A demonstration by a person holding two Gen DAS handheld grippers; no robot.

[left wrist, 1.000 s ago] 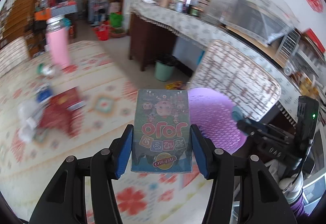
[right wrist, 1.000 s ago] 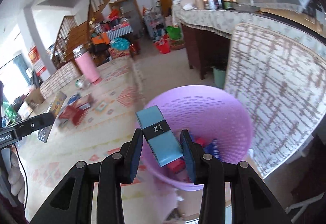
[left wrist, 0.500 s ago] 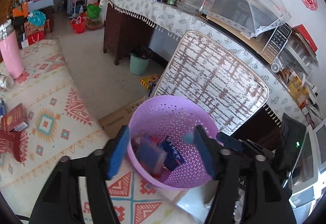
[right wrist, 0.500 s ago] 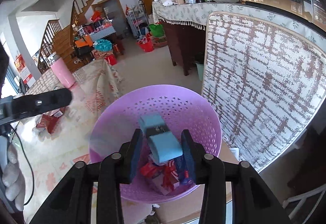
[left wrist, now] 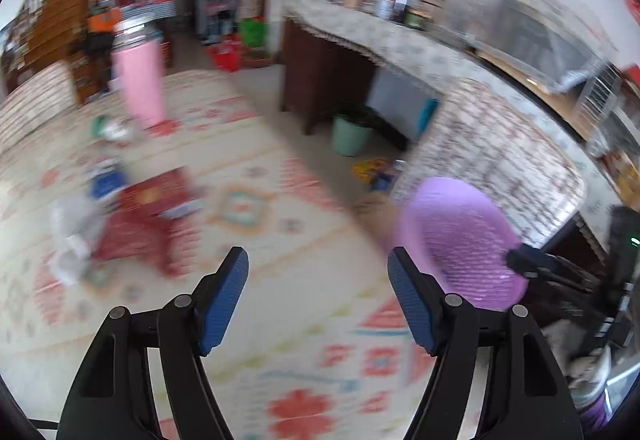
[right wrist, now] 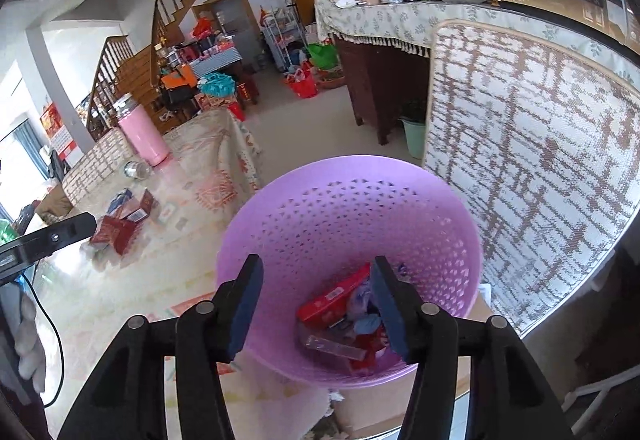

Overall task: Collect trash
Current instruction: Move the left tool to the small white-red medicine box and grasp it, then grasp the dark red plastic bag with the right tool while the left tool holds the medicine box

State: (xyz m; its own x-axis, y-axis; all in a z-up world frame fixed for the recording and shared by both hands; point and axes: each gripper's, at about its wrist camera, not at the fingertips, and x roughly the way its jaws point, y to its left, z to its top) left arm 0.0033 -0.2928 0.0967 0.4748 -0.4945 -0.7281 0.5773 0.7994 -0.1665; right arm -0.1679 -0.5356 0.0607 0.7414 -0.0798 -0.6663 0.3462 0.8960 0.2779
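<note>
Both boxes dropped into the purple basket (right wrist: pixel 348 224), so the empty, just-spread left gripper (left wrist: pixel 318 268) and right gripper (right wrist: pixel 316 276) should go left of it for the red boxes (left wrist: pixel 148 216).

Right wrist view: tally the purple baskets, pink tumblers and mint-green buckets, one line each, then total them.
purple basket: 1
pink tumbler: 1
mint-green bucket: 1
Total: 3
</note>
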